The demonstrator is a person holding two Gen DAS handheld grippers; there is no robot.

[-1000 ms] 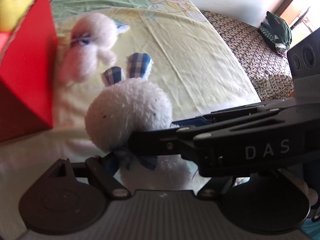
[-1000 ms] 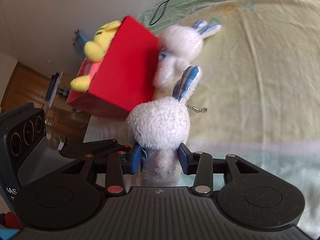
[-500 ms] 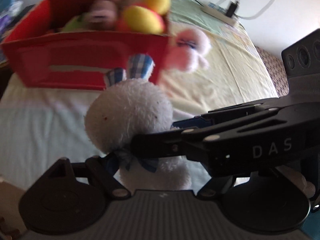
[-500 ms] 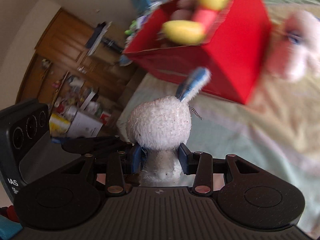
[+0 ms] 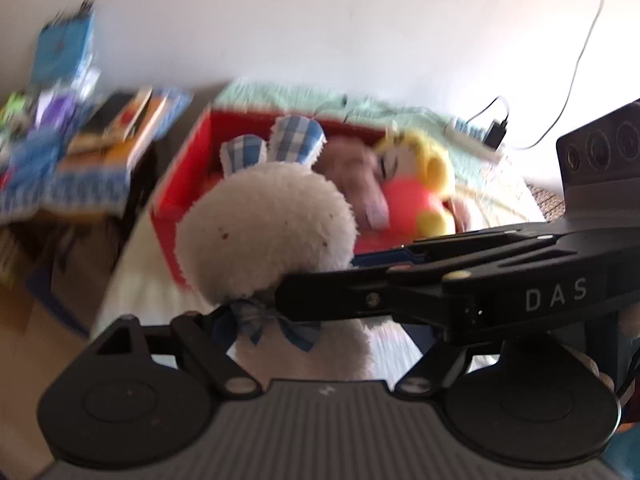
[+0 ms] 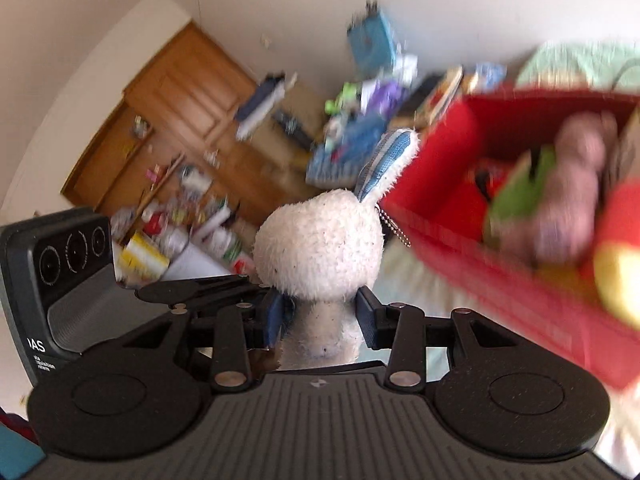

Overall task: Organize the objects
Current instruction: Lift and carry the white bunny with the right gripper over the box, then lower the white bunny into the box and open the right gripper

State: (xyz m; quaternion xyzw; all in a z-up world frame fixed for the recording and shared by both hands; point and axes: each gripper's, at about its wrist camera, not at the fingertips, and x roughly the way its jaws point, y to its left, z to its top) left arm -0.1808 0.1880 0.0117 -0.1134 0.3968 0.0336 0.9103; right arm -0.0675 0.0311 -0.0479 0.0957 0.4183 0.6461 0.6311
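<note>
Rabbit plush [image 6: 320, 252], white with blue-checked ears, sits clamped at the neck between the blue pads of your right gripper [image 6: 322, 314], both pads pressed into the fur. From the left wrist view that same gripper [image 5: 360, 292] reaches in from the right and crosses under the plush's [image 5: 266, 236] head. Your left gripper's [image 5: 320, 344] fingers flank the plush's lower body, but whether they press on it or stand clear you cannot tell from this angle. The plush hangs in the air at the near left corner of the red box [image 5: 176, 200], its head level with the rim. The box [image 6: 472, 248] stands on the bed [image 5: 132, 280] close to that bed's left edge, and it already holds a yellow-and-red toy [image 5: 412, 196] and a pinkish-brown one [image 5: 356, 176]; free room shows in its left part. Left of the bed, a low stand carries stacked books [image 5: 116, 140]. Everything past the grippers is blurred.
</note>
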